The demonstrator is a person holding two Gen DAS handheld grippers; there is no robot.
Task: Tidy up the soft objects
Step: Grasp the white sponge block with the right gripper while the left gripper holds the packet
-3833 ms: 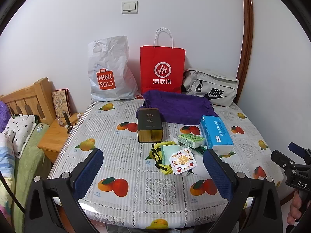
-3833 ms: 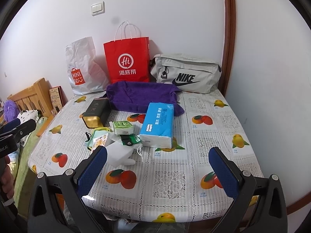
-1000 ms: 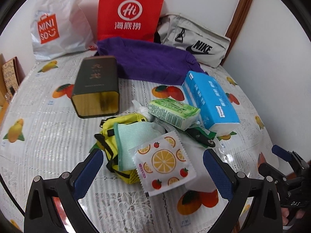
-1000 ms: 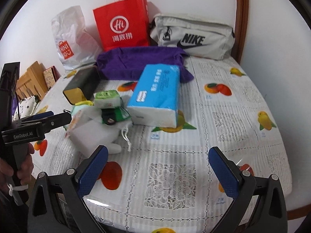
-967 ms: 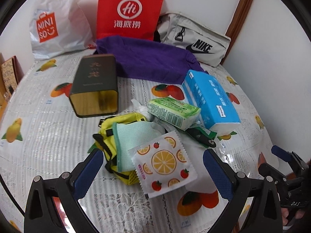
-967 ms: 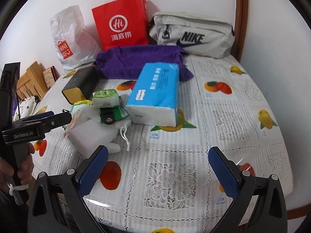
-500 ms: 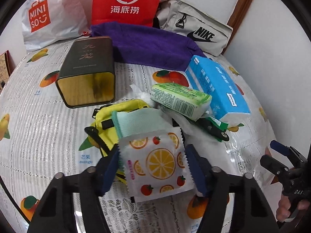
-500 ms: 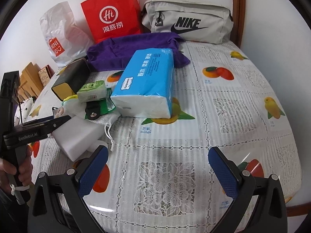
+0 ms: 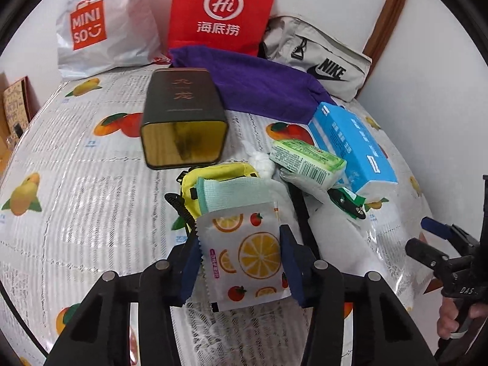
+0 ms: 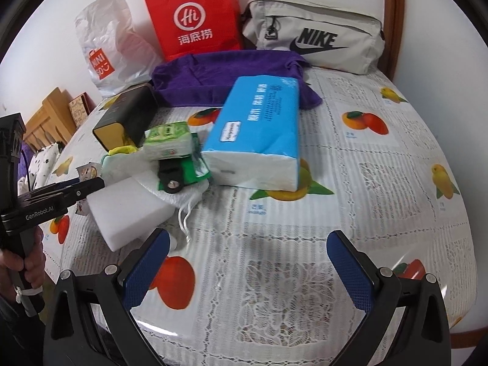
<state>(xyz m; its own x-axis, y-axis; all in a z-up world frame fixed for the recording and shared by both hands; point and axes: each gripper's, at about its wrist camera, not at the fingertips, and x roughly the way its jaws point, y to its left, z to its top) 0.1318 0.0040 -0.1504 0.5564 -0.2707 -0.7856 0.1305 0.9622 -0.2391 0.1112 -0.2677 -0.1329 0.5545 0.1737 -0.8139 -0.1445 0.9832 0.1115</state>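
Note:
My left gripper [image 9: 241,262] is shut on a white wipes packet printed with oranges [image 9: 244,253], at the near end of a pile. Behind it lie a mint cloth [image 9: 231,192], a yellow pouch [image 9: 219,174], a green tissue pack [image 9: 308,164], a blue tissue pack [image 9: 353,143] and a purple towel [image 9: 259,88]. My right gripper [image 10: 247,262] is open and empty above bare tablecloth, in front of the blue tissue pack [image 10: 259,131] and a white foam block [image 10: 128,210]. The left gripper [image 10: 76,190] shows at its left.
A dark tin [image 9: 183,119] lies left of the pile. A Miniso bag [image 9: 100,24], a red paper bag [image 9: 222,9] and a grey Nike bag [image 9: 317,58] stand along the wall. A green-tagged black clip [image 10: 180,174] lies by the foam. The table edge [image 10: 463,299] curves at the right.
My left gripper came down to the pile and closed its fingers onto the orange-printed packet. My right gripper moved closer to the blue tissue pack and stayed open.

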